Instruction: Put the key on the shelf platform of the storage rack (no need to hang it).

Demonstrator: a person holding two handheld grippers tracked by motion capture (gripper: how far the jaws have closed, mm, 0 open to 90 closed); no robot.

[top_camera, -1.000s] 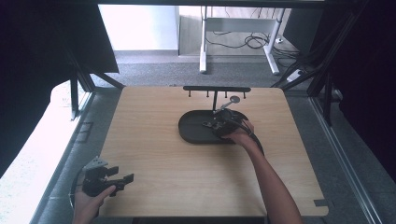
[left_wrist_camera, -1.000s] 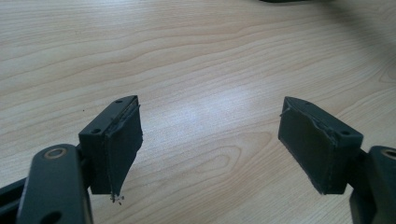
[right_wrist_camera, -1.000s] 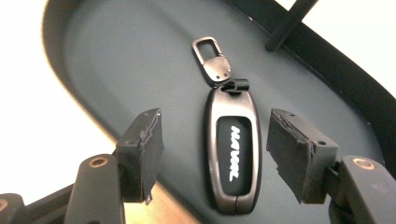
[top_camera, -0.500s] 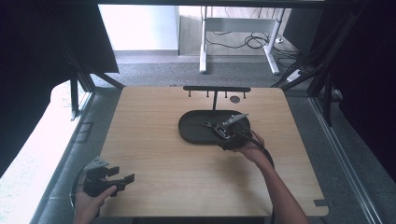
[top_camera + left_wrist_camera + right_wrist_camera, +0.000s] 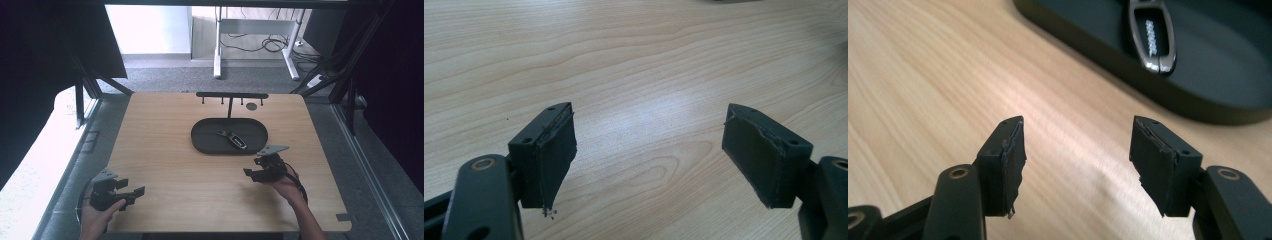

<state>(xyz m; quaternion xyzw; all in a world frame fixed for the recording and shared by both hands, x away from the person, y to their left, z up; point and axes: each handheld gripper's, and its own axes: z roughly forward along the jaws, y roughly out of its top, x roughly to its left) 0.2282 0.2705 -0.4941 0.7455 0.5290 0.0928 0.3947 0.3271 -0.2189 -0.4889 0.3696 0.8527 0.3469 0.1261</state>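
On the wooden desk [image 5: 200,175], a small, glossy black-and-chrome key fob [image 5: 233,139] lies inside the dark oval tray [image 5: 205,142]: light, rigid, slippery; grasp across its narrow sides. Right gripper [image 5: 254,171] near it and left gripper [image 5: 134,194] at the near-left corner both gape wide, empty.

A light wooden table [image 5: 200,170] with a visible grain carries the scene, its top pale and mostly bare. A dark oval tray [image 5: 205,137] sits directly on it, a little right of centre and toward the far side. Just behind the tray, near the far edge, stands a black rack [image 5: 232,95] with a horizontal bar on a thin post. In the right gripper view the tray's low rim [image 5: 1168,97] rests flat on the wood.
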